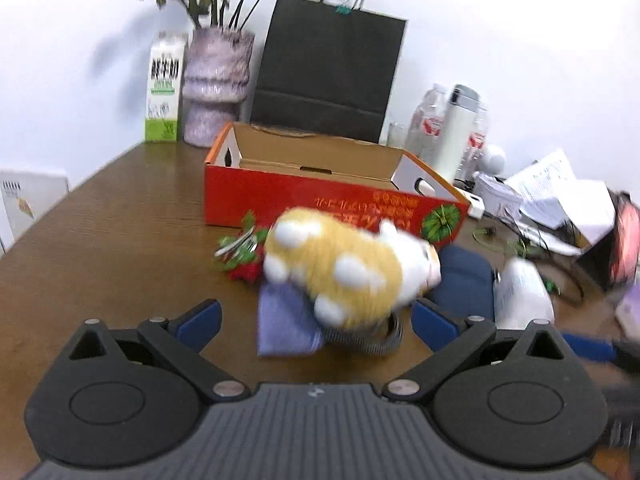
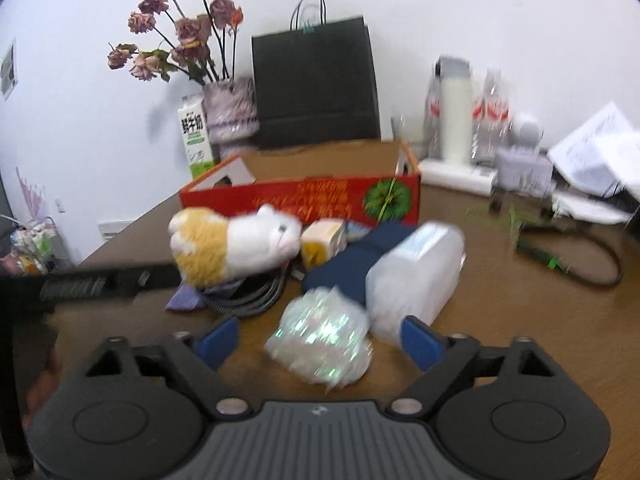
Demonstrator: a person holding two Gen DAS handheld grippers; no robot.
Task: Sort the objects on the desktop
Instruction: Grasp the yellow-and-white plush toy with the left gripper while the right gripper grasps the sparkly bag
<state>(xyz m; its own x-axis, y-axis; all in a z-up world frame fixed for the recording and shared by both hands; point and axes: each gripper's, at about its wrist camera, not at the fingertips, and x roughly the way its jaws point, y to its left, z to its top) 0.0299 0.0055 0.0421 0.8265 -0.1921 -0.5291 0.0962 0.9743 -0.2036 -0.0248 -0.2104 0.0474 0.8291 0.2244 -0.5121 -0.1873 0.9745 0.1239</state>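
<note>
A yellow and white plush toy [image 1: 348,268] lies on a lilac cloth [image 1: 284,320] and a coiled grey cable [image 1: 368,340], just ahead of my open left gripper [image 1: 316,320]. It also shows in the right wrist view [image 2: 228,244]. My open right gripper [image 2: 320,340] stands around a shiny iridescent bundle [image 2: 324,340] without touching it. Beside that lie a clear plastic box [image 2: 416,276], a navy pouch [image 2: 360,260] and a small yellow carton [image 2: 320,240]. An open red cardboard box [image 1: 320,196] stands behind the pile; it also shows in the right wrist view [image 2: 304,196].
On the brown table [image 1: 120,240], at the back, stand a milk carton [image 1: 162,88], a vase of dried flowers [image 1: 216,88] and a black paper bag [image 1: 328,72]. Bottles [image 1: 452,128], papers [image 1: 552,192] and cables [image 2: 572,256] crowd the right. Red and green decoration [image 1: 244,256] lies left of the plush.
</note>
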